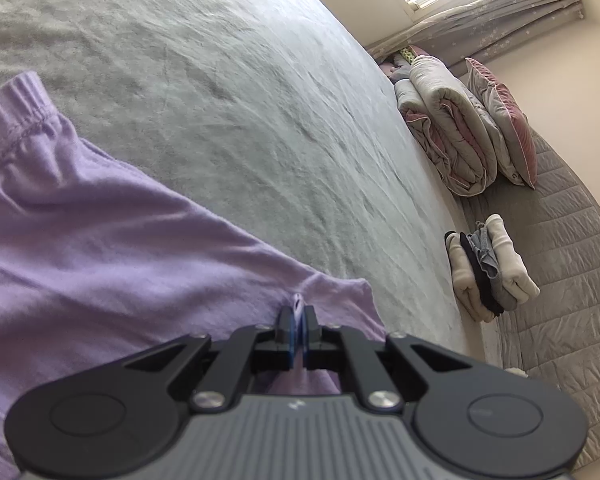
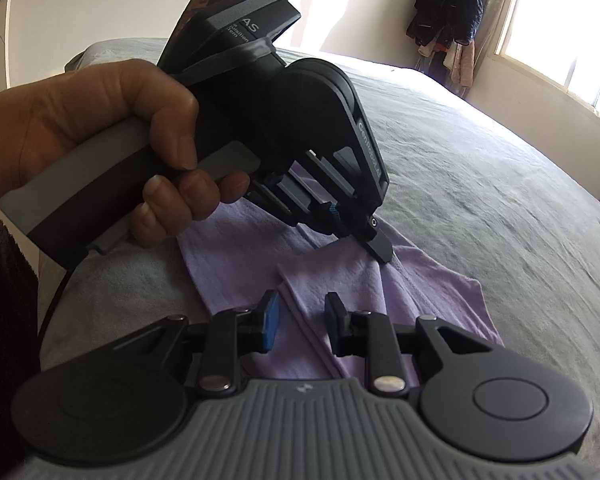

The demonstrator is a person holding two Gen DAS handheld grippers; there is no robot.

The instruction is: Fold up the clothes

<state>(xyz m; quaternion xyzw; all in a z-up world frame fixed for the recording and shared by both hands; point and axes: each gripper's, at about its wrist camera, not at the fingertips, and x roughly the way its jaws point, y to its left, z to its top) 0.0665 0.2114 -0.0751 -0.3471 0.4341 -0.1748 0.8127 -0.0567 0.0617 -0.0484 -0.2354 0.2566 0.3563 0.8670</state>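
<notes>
A lilac garment (image 1: pixel 100 240) lies on the grey bedsheet (image 1: pixel 220 80), its ribbed hem at the upper left of the left wrist view. My left gripper (image 1: pixel 299 312) is shut on a pinched fold of its edge. In the right wrist view the same garment (image 2: pixel 432 280) lies partly folded, and a hand (image 2: pixel 100 128) holds the left gripper (image 2: pixel 380 246) down on the cloth. My right gripper (image 2: pixel 302 322) hovers just over the folded lilac edge, open, with its blue pads (image 2: pixel 271 320) apart and not pressing on anything.
A rolled duvet (image 1: pixel 448 132) and a pillow (image 1: pixel 504 120) lean at the far side of the bed. A stack of folded clothes (image 1: pixel 488 268) stands on a quilted grey mat (image 1: pixel 560 240). Clothes hang in the room corner (image 2: pixel 448 12) by a window.
</notes>
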